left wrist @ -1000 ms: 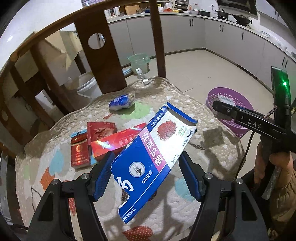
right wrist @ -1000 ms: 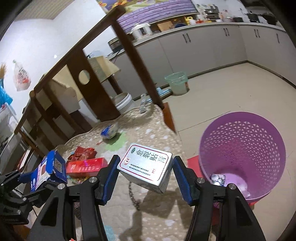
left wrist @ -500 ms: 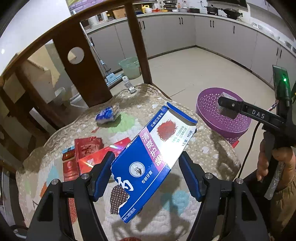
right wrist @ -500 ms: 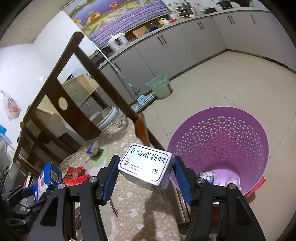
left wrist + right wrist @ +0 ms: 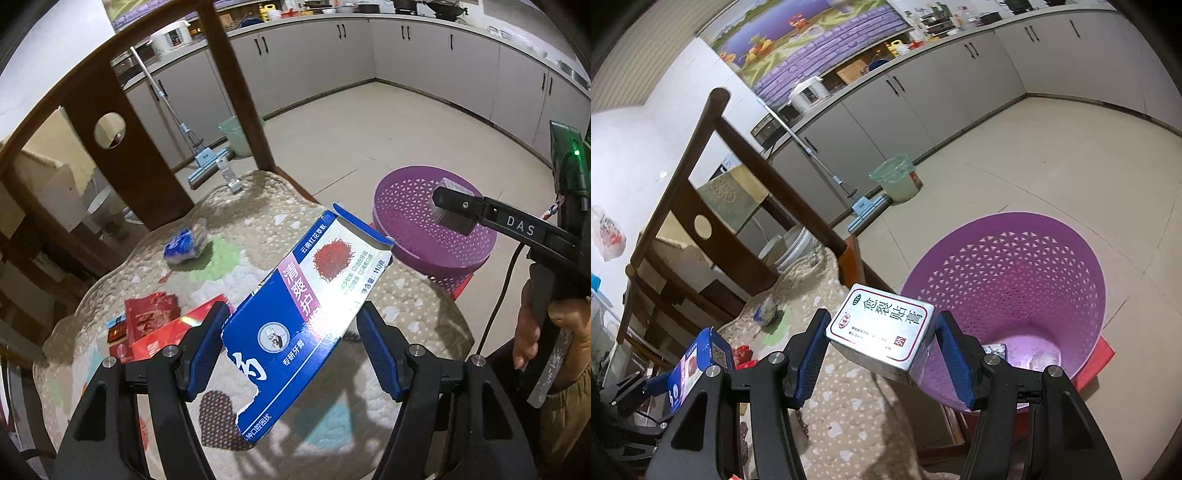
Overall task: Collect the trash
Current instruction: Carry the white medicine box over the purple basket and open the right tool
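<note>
My left gripper (image 5: 291, 343) is shut on a blue and white toothpaste box (image 5: 306, 299), held tilted above the cushioned chair seat (image 5: 229, 229). My right gripper (image 5: 881, 350) is shut on a silver medicine box (image 5: 882, 328), held just left of the purple mesh basket (image 5: 1015, 280) on the floor. In the left wrist view the right gripper (image 5: 452, 205) with its silver box (image 5: 454, 214) hangs over the basket (image 5: 413, 221). The toothpaste box (image 5: 698, 362) shows at the lower left of the right wrist view. Something small lies on the basket's bottom (image 5: 995, 349).
On the seat lie red packets (image 5: 151, 317), a long red box (image 5: 173, 332) and a crumpled blue wrapper (image 5: 183, 242). A wooden chair back (image 5: 122, 122) rises behind. A mop (image 5: 207, 166) and a green bin (image 5: 897, 179) stand on the tiled floor by grey cabinets.
Both grippers have carried their boxes rightwards toward the basket. The silver box now sits at the basket's rim, and both views have rolled.
</note>
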{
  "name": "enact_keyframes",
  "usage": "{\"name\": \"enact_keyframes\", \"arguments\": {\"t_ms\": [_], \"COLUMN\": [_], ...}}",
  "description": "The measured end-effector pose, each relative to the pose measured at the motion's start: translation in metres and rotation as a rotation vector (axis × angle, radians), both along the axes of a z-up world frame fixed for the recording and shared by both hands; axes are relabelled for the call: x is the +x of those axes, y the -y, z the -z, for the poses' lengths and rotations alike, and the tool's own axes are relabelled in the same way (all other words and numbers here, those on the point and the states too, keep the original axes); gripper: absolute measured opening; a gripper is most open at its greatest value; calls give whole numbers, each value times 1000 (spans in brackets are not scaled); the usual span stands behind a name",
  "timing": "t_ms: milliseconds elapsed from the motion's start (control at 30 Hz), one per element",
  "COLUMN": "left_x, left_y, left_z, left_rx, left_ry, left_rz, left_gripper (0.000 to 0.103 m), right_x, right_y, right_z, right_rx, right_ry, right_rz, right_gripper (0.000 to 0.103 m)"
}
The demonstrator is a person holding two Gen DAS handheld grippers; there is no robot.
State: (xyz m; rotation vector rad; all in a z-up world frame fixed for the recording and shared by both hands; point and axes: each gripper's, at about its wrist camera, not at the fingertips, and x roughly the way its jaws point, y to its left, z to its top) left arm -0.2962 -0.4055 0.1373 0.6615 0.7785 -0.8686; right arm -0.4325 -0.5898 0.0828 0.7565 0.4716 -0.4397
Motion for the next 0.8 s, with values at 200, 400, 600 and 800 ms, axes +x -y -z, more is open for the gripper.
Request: {"name": "enact_keyframes", "arguments": {"t_ms": [200,400,600,800], "left_x": [-9,-9,1,-1], "left_y": [22,55,98,128], "left_z": [5,6,9,23], "left_rx": [3,-33,-81,-78], "left_ry": [5,-7,-111,-161], "left_rz": [44,88,97,104], "left_gripper": [70,70,70,70], "right_x": [-11,-13,-12,-13], "right_y": [17,30,49,58], "right_z": [8,13,29,34], "right_rx": [32,-8,18,33], "right_ry": [8,-19,-40,-47], "right_rz": [43,100,155,173], "right_gripper": [63,63,63,63]}}
